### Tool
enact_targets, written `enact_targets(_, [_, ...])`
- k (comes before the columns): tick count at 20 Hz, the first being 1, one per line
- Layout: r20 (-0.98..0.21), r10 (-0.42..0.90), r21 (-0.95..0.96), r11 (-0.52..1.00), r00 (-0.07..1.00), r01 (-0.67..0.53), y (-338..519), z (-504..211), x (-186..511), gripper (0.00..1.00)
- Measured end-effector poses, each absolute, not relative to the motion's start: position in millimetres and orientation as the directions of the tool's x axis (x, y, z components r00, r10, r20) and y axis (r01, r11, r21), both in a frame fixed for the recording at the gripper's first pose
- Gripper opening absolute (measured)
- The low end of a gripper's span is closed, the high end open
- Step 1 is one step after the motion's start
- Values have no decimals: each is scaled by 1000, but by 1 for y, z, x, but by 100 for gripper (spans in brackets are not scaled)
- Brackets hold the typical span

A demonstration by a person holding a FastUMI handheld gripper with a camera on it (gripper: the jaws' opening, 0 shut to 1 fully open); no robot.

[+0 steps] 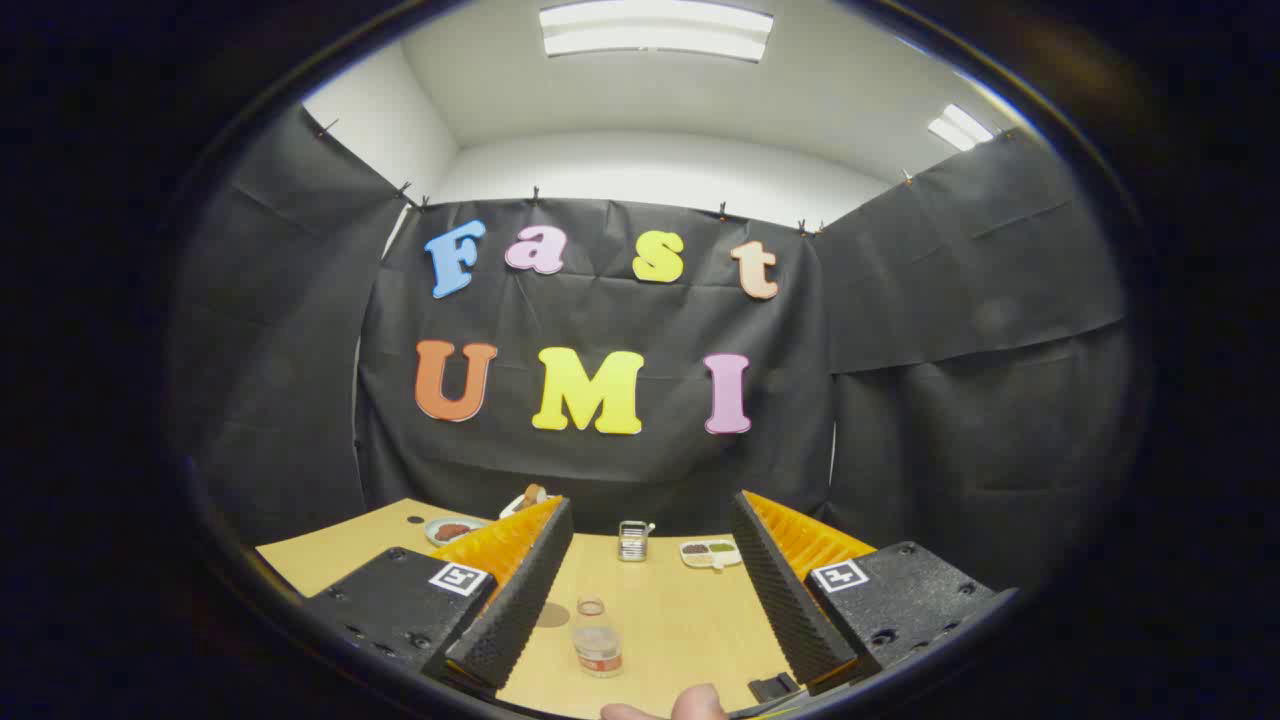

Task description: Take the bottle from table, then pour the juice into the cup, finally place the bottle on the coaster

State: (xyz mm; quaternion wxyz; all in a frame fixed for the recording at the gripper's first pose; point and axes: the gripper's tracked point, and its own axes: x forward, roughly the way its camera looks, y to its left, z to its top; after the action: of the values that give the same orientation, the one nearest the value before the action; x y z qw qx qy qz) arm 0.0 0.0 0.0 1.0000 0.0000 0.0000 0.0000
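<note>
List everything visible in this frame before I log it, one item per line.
Table: one, light wood, under and ahead of the fingers.
Bottle: one, clear with a red label, upright on the table between the fingers, touching neither.
Metal rack: one, silver, at the far edge of the table beyond the fingers.
Divided dish: one, white with dark and green contents, right of the rack.
Round plate: one, pale with something reddish brown on it, far side near the left finger.
Another dish: one, white, partly hidden behind the left finger; contents unclear.
Claw: one, black pads with orange backing, open.
Fingertip: person's, at the near edge.
</note>
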Motion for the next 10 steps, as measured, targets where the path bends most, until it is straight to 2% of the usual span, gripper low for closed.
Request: enact_targets(10, [-5,4,6,1000,1000,-4,3,0,-3,100])
